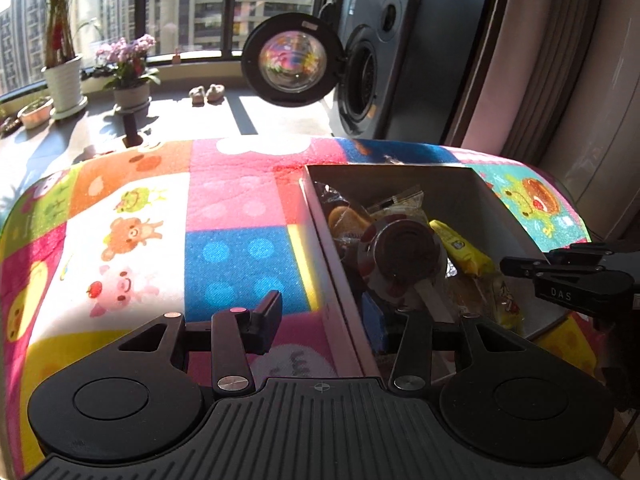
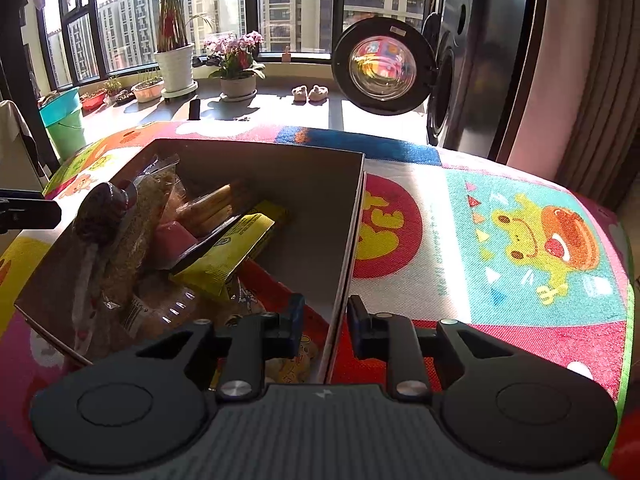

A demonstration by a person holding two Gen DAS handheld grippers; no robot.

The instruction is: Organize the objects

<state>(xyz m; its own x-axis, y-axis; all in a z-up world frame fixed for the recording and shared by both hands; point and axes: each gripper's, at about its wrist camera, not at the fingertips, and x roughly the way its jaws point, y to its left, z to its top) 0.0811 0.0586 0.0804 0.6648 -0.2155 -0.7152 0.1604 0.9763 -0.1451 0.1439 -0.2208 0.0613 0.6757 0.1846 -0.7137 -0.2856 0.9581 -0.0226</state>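
**Left wrist view: both tools straddle box walls, snacks inside**

Left wrist view: left tool (image 1: 320,318) is released, jaws wide apart. One finger sits outside the cardboard box (image 1: 384,170) over the mat, the other inside it among the packets. The box's left wall runs between them and no pad presses on it.

Right wrist view: right tool (image 2: 326,320) has narrow jaws set astride the box's right wall, one finger inside and one outside. Can't tell if the pads actually clamp the wall.

The box sits on the worktop, which is covered by a bright cartoon mat (image 1: 240,200). Inside the box:
- a dark round lollipop (image 1: 404,252), leaning near the left wall
- a yellow packet (image 1: 464,252) just beside it
- clear-wrapped pastries and other snack bags piled underneath

Beyond the worktop is a sunlit floor. A washing machine (image 1: 368,80) stands there with its round door (image 1: 292,66) swung open, and potted plants (image 1: 128,72) line the window.
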